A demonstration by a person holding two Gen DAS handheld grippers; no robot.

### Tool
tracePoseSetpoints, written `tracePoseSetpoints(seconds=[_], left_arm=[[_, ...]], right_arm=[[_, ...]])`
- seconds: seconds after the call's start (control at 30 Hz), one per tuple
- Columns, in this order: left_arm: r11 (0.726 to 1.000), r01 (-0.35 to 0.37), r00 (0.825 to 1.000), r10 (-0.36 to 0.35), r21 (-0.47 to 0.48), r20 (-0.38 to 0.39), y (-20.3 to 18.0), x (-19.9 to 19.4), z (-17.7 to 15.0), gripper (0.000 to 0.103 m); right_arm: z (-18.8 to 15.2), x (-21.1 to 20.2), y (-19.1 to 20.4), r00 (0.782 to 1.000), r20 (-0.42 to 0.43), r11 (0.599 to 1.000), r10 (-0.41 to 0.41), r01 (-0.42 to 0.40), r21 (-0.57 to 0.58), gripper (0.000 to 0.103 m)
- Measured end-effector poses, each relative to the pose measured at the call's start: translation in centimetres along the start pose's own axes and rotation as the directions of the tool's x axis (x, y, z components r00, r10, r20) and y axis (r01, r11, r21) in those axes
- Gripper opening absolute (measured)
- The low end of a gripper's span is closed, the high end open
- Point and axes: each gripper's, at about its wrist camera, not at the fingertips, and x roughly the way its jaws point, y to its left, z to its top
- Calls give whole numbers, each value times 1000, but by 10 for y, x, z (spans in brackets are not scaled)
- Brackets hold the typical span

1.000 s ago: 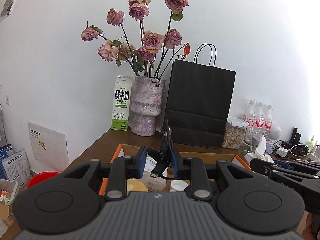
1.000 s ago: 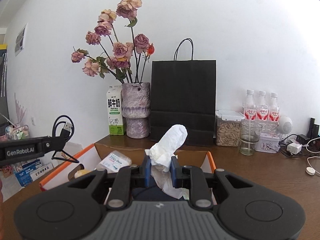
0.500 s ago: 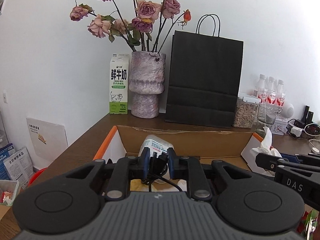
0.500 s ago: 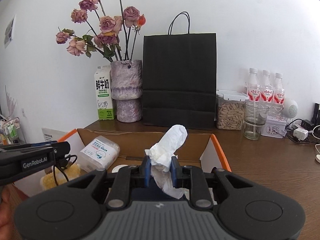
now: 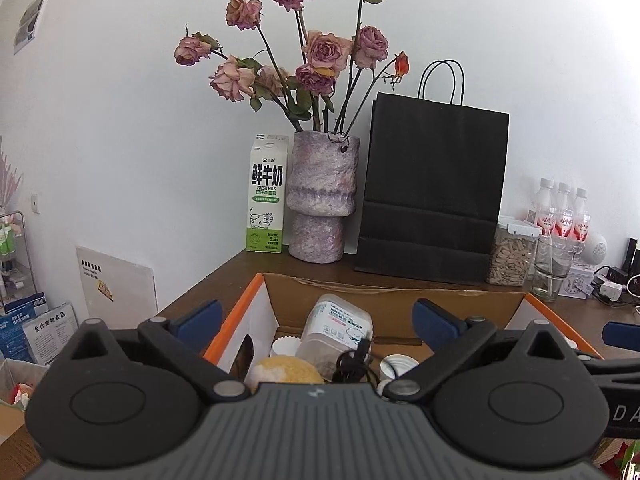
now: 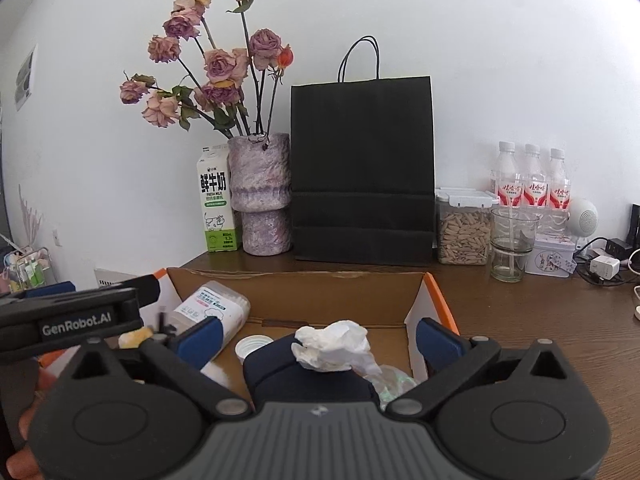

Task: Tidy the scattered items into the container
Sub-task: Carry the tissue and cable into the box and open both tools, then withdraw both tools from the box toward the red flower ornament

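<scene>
An open cardboard box (image 5: 400,300) with orange edges sits on the wooden table; it also shows in the right wrist view (image 6: 320,292). My left gripper (image 5: 316,320) is open above the box. A black cable (image 5: 354,362) lies in the box below it, beside a yellow sponge (image 5: 286,368) and a clear cotton-swab tub (image 5: 338,328). My right gripper (image 6: 316,334) is open over the box. A crumpled white tissue (image 6: 334,346) rests on a dark blue object (image 6: 280,368) in the box between its fingers. A white cap (image 6: 250,348) lies nearby.
A milk carton (image 5: 267,196), a vase of dried roses (image 5: 322,196) and a black paper bag (image 5: 434,196) stand at the back by the wall. A seed jar (image 6: 464,228), a glass (image 6: 512,244), water bottles (image 6: 530,184) and chargers (image 6: 604,266) stand at the right.
Both grippers have opened. The left one let go of the black cable and the right one let go of the tissue; both items now lie in the box.
</scene>
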Motion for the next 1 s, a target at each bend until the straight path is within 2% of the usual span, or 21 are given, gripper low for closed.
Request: tracePoseSetpoints(seconds=[0.57,0.8,1.0], left_arm=[[1000,4,1000,-4,14,4,-1,-6,-3,103],[1000,10,1000,-10,0,-28,5,-18,9,103],[999,34,997,-33,12,-74,22,-36,11,103]], right_arm=[[5,-10,-1,1000,5,1000,-22,22,0,103],[18,-34,-2,999,42,1000,-11,11,-4,103],[20,-60,-16,1000,19,1000,12,-12,4,103]])
